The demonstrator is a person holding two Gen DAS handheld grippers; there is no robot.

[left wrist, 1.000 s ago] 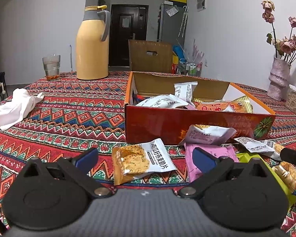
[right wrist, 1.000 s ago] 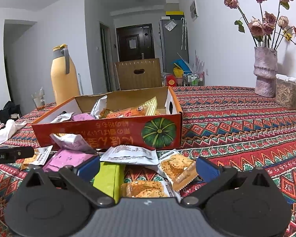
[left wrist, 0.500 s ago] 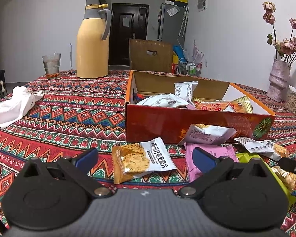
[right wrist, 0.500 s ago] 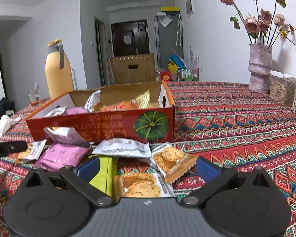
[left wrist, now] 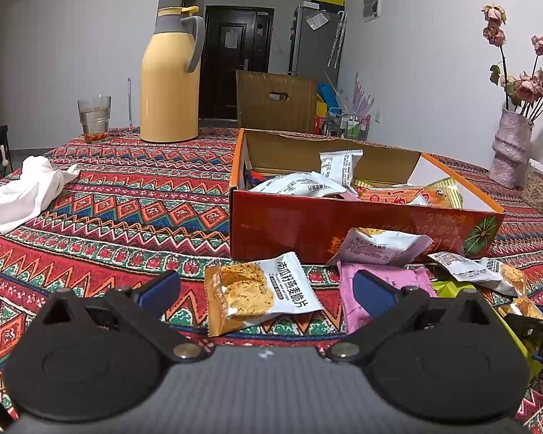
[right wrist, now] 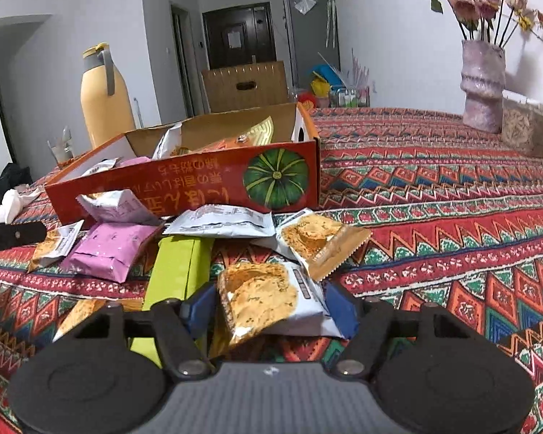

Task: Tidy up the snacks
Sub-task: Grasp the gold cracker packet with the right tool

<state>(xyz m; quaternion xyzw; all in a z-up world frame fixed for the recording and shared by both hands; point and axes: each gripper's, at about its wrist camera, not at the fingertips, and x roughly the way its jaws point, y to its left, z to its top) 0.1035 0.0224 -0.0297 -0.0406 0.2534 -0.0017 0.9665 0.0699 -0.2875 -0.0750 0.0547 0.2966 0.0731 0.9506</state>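
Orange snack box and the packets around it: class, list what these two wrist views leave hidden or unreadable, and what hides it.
- Orange snack box, left wrist view: its floor and lower packets, behind the front wall.
- Green packet, right wrist view: near end covered by the right hand-held gripper, whose jaws are closing around a cracker packet.
- Pink packet, left wrist view: print blocked by a finger of the left hand-held gripper.
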